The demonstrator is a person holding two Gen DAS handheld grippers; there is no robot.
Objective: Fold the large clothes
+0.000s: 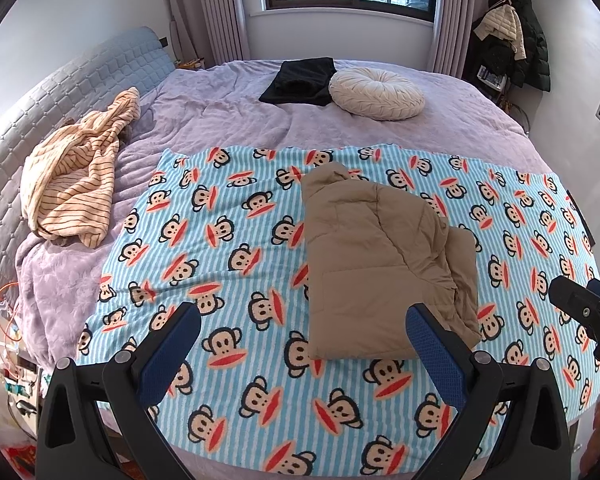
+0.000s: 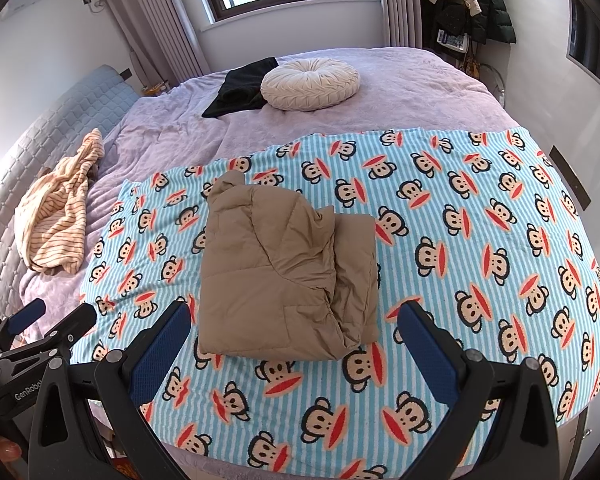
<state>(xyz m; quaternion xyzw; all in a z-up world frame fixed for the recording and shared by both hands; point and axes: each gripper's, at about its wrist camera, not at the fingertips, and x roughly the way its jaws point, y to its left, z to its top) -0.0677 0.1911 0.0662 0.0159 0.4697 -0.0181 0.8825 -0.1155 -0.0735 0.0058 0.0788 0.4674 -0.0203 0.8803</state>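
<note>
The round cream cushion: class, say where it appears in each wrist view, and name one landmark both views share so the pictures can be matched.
Left wrist view: the round cream cushion lies upper centre-right on the purple bedspread, its left edge against the folded black garment.
Right wrist view: it lies upper centre, again just right of the black garment.
Shared landmark: the folded tan jacket on the monkey-print blanket.
</note>
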